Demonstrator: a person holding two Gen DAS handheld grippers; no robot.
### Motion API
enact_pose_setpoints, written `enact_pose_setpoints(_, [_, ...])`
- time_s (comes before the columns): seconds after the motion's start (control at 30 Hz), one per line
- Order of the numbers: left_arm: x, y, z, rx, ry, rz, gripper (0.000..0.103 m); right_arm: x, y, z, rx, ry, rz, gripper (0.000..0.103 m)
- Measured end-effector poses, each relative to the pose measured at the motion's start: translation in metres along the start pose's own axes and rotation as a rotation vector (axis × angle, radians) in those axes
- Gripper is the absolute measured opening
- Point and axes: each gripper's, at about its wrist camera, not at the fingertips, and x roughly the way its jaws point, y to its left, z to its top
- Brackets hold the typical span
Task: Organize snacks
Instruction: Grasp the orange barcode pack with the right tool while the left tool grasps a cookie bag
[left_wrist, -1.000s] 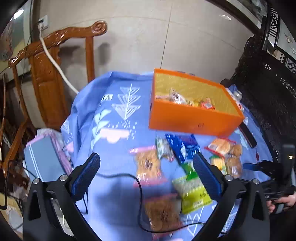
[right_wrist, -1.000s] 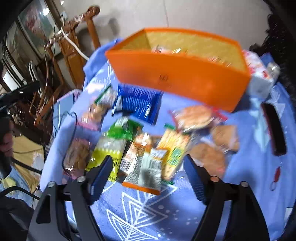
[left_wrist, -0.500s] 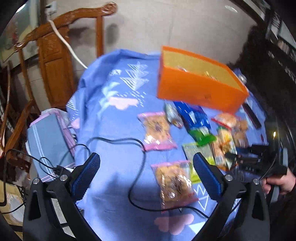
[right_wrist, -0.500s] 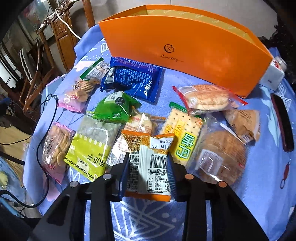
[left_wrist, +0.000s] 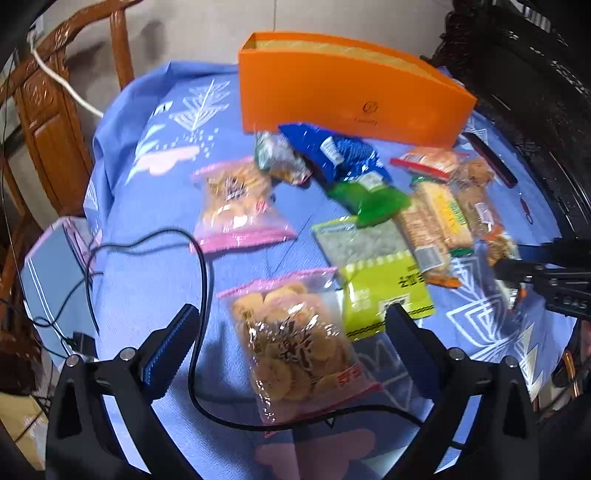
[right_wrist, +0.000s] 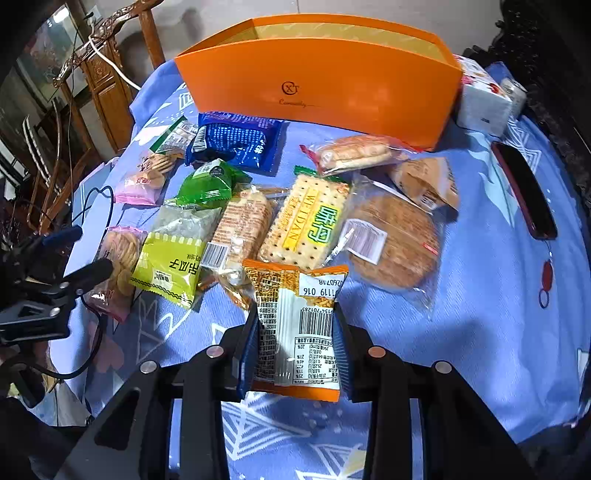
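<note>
My right gripper (right_wrist: 295, 350) is shut on an orange noodle-snack packet (right_wrist: 297, 325) and holds it near the front of the table. My left gripper (left_wrist: 291, 343) is open, its jaws on either side of a pink-edged bag of round biscuits (left_wrist: 299, 347); the left gripper also shows in the right wrist view (right_wrist: 79, 251). An orange box (right_wrist: 317, 88) stands at the back, also in the left wrist view (left_wrist: 347, 99). Several snack packets lie before it: a blue pack (right_wrist: 236, 142), a green pack (right_wrist: 208, 182), a yellow-green bag (right_wrist: 171, 254), a cracker pack (right_wrist: 306, 223), a round cake (right_wrist: 397, 245).
A black cable (left_wrist: 199, 280) loops over the blue cloth beside the biscuit bag. A second pink biscuit bag (left_wrist: 236, 206) lies further back. A dark phone (right_wrist: 524, 188) and a white tissue pack (right_wrist: 482, 98) lie at the right. A wooden chair (left_wrist: 48, 122) stands left.
My right gripper has closed on the orange packet and lifted it slightly. My left gripper has moved forward and down so that the pink biscuit bag lies between its open fingers.
</note>
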Motion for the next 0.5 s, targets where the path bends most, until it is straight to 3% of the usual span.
enact_pose_setpoints(0.07, [0.006, 0.003, -0.003, -0.013, 0.013, -0.006, 0.094, -0.002, 0.0, -0.002, 0.007, -0.001, -0.005, 0.037])
enact_pose_setpoints(0.13, [0.01, 0.004, -0.005, -0.008, 0.026, -0.009, 0.072, -0.003, 0.0, -0.005, 0.009, 0.0, -0.01, 0.037])
enact_pose_setpoints(0.2, [0.013, 0.002, -0.006, 0.006, 0.035, -0.014, 0.066, -0.003, 0.0, -0.007, 0.016, 0.002, -0.015, 0.037])
enact_pose_setpoints(0.33, [0.017, -0.005, -0.009, 0.038, 0.045, -0.009, 0.066, -0.006, -0.001, -0.012, 0.027, 0.0, -0.024, 0.037])
enact_pose_setpoints(0.5, [0.034, 0.0, -0.013, 0.002, 0.077, -0.012, 0.07, -0.01, 0.0, -0.015, 0.03, -0.011, -0.029, 0.037])
